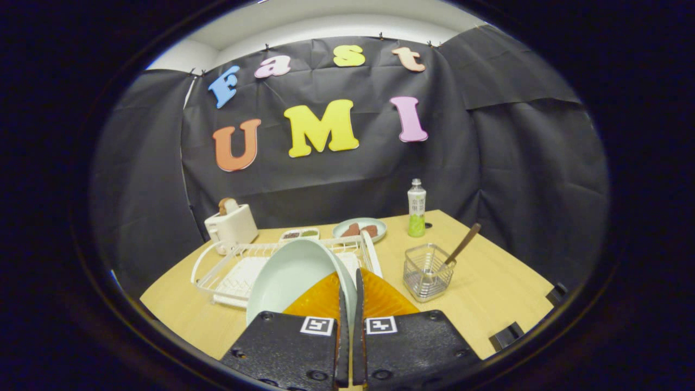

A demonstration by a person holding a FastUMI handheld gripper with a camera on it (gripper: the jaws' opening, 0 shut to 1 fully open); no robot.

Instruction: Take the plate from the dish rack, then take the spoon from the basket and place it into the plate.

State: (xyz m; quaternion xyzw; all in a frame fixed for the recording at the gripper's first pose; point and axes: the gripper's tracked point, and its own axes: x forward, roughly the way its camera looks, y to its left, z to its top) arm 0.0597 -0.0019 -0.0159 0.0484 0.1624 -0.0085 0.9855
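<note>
The first step looks to be in hand: the tool (349,304) has its 2 fingers drawn almost together and clamped on the rim of the plate (290,274), which stands on edge between them, its pale hollow face turned to the tool's left; the thin rim shows in the narrow slot between the fingers, so both appear to press on it. The plate sits just ahead of the tool and in front of the dish rack (239,266); whether it is lifted free of the rack's wires or just resting against them I cannot tell. As I judge it, the plate has yet to be brought out and laid flat on the table (488,288), and the bare patch ahead and to the tool's right looks the likely spot; that calls for tipping the plate from upright to level without letting it slip in so narrow a grip, then letting go. The spoon (461,245) is untouched, leaning handle-up in the wire basket (428,271) ahead and to the right of the tool, near the rack but apart from it; the slanted handle seems the part to pinch. Beyond the rack stand a toaster (232,224), a small dish (359,229) with food, and a bottle (416,209).
</note>
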